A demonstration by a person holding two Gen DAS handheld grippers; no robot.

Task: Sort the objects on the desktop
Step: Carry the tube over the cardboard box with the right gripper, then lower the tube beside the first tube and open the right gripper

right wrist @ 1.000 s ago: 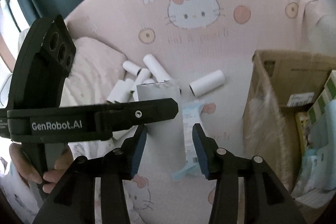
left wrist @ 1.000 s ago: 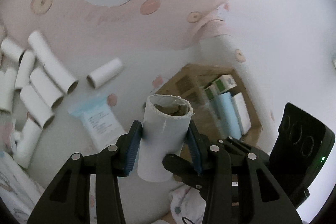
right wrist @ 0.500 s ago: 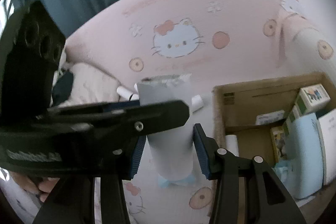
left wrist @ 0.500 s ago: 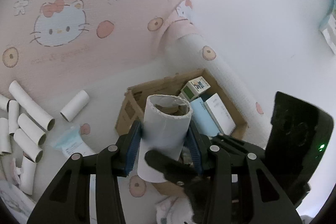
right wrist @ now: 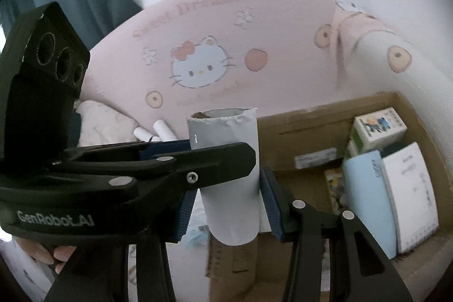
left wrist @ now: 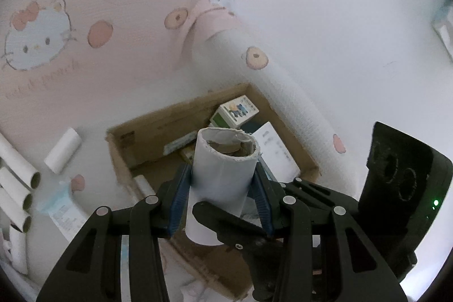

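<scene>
White cardboard tube point(left wrist: 223, 174) stands upright between the blue pads of the left gripper point(left wrist: 222, 186), which clamps its middle. The right gripper point(right wrist: 229, 203) grasps the same tube point(right wrist: 229, 188) lower down, crossing beneath the left one. Just beyond and below both grippers sits an open cardboard box point(left wrist: 147, 129) of small cartons on the pink patterned bed sheet point(left wrist: 85, 47); loose tubes point(left wrist: 17, 183) lie far left.

box point(left wrist: 133, 149) left part: bare floor, free to enter | right part: packs point(left wrist: 239, 111) standing close, no room | bedding left: tubes point(left wrist: 17, 174) scattered
</scene>
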